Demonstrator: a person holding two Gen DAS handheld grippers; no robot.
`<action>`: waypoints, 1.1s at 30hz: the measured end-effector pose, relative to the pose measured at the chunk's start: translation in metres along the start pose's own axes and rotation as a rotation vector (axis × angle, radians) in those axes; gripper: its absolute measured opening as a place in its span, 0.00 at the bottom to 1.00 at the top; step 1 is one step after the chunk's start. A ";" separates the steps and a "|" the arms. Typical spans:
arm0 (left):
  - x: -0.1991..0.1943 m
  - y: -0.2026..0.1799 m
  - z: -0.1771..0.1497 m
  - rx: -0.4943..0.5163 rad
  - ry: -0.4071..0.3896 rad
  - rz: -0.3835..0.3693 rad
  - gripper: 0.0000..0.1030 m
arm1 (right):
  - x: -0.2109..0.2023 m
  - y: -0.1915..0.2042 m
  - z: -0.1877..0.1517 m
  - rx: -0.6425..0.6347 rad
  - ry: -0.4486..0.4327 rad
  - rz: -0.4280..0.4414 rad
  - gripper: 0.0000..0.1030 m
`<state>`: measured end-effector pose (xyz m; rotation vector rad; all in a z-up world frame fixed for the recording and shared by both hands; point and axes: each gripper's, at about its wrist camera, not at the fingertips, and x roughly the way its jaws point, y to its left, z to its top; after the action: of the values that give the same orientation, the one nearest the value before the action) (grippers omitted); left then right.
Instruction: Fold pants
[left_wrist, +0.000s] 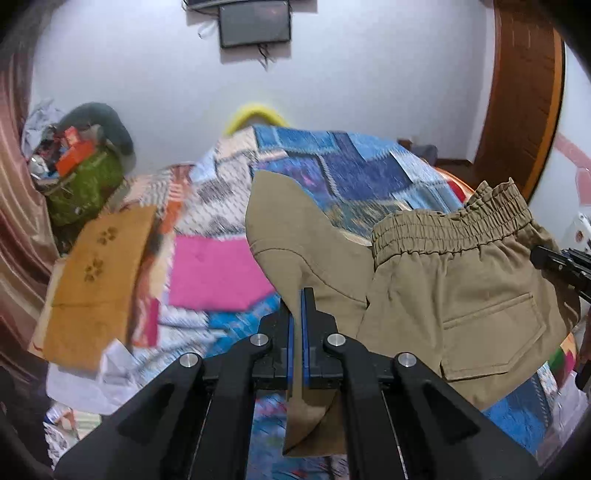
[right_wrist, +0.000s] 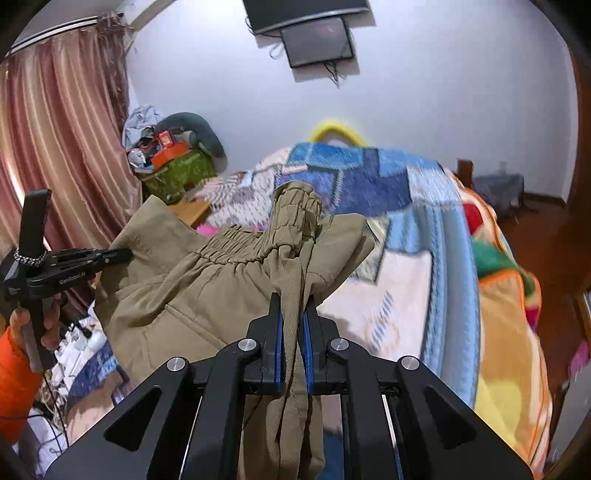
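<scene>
Right tool (right_wrist: 293, 314) clamped on bunched khaki pants (right_wrist: 207, 280), left tool (right_wrist: 122, 253) gripping their far edge above patchwork bedspread (right_wrist: 424, 229)

**Even indoor light, motion smear, heavy fisheye**

Soft, diffuse room light in both views; source not visible. White wall (left_wrist: 369, 74) evenly lit, no glare. Shadows faint. Patchwork blanket (left_wrist: 351, 162) streaked with motion blur, worse toward the frame sides. Khaki pants (right_wrist: 207, 280) fairly crisp. Door frame (left_wrist: 524, 99) and curtain (right_wrist: 62, 125) bow strongly. Dark vignette rings every corner.
</scene>
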<state>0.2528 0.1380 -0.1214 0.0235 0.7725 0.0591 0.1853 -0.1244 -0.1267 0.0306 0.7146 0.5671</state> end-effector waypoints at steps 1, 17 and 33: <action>0.001 0.005 0.006 0.004 -0.010 0.018 0.04 | 0.004 0.003 0.006 -0.010 -0.008 0.002 0.08; 0.084 0.121 0.054 -0.082 -0.035 0.193 0.04 | 0.133 0.052 0.084 -0.059 -0.025 0.098 0.08; 0.241 0.196 0.019 -0.185 0.169 0.206 0.06 | 0.270 0.074 0.074 -0.067 0.127 0.035 0.08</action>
<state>0.4292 0.3484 -0.2675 -0.0791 0.9287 0.3311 0.3615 0.0861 -0.2192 -0.0559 0.8187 0.6303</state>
